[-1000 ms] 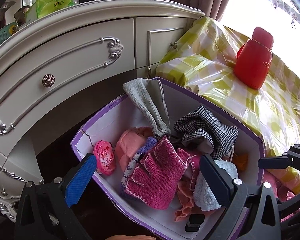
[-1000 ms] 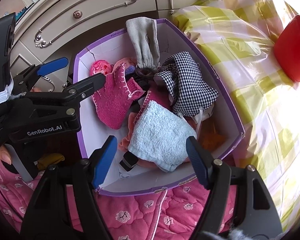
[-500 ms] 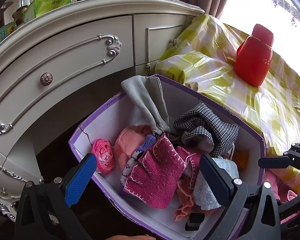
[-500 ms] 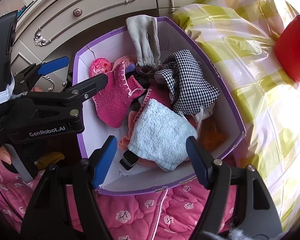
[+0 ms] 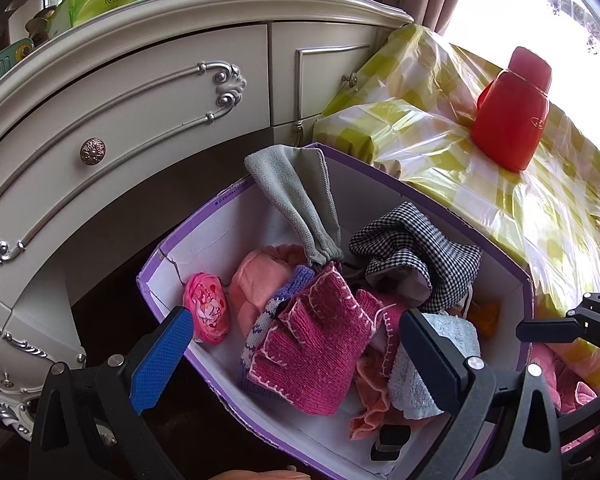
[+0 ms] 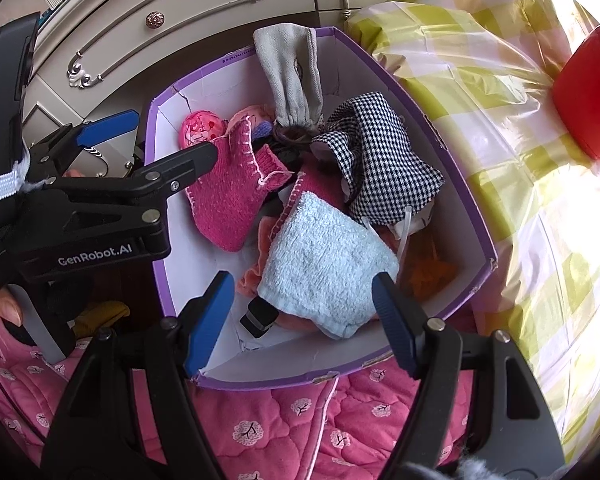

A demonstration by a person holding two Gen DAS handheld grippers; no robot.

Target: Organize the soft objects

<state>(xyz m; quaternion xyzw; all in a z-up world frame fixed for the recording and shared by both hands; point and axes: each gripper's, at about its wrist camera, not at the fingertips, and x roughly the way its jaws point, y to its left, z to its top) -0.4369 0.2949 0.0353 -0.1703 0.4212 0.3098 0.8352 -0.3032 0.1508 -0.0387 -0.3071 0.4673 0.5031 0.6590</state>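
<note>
At the bottom of both frames I hold my right gripper (image 6: 302,318) and left gripper (image 5: 296,356) spread wide and empty above the purple box (image 6: 452,160), which sits mid-frame against a pink quilt (image 6: 280,428). Nearest the jaws in the right wrist view lies a light-blue towel (image 6: 324,260), then the magenta knit mitten (image 5: 312,344); deeper in are a checked cloth (image 6: 380,156), a pink toy (image 5: 206,312) in the far left corner, and a grey sock (image 5: 292,192) draped over the far rim. The soft things look gathered but jumbled, so I judge collecting done and tidying left. Beyond stand a cream dresser (image 5: 140,100), upper left, and a red container (image 5: 508,116) on yellow checked plastic, upper right. Compared with a second ago, the view has barely drifted; nothing inside has moved.
</note>
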